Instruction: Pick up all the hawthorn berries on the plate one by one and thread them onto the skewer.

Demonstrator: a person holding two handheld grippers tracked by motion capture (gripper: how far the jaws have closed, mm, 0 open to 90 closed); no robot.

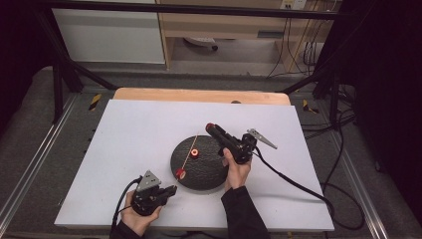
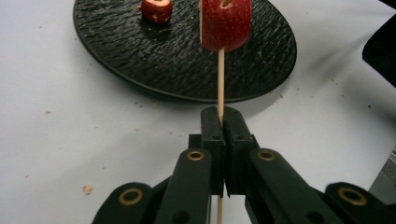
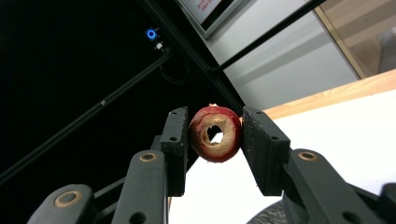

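Observation:
My left gripper [image 2: 220,116] is shut on a thin wooden skewer [image 2: 221,79] that runs forward over the black round plate [image 2: 116,51]. A red fruit slice [image 2: 225,23] is threaded on the skewer. In the high view this gripper [image 1: 173,189] sits at the plate's [image 1: 209,172] near left edge, with the threaded slice [image 1: 180,173] just ahead of it. Another red piece [image 1: 194,153] lies on the plate. My right gripper [image 3: 215,130] is shut on a red ring-shaped slice [image 3: 215,134] with a hole through its middle, held above the plate's far right side [image 1: 211,128].
A white sheet [image 1: 129,139] covers the table, with a wooden strip [image 1: 199,94] along its far edge. Cables [image 1: 298,186] trail off to the right. Black frame bars [image 1: 64,74] stand at the table's far corners.

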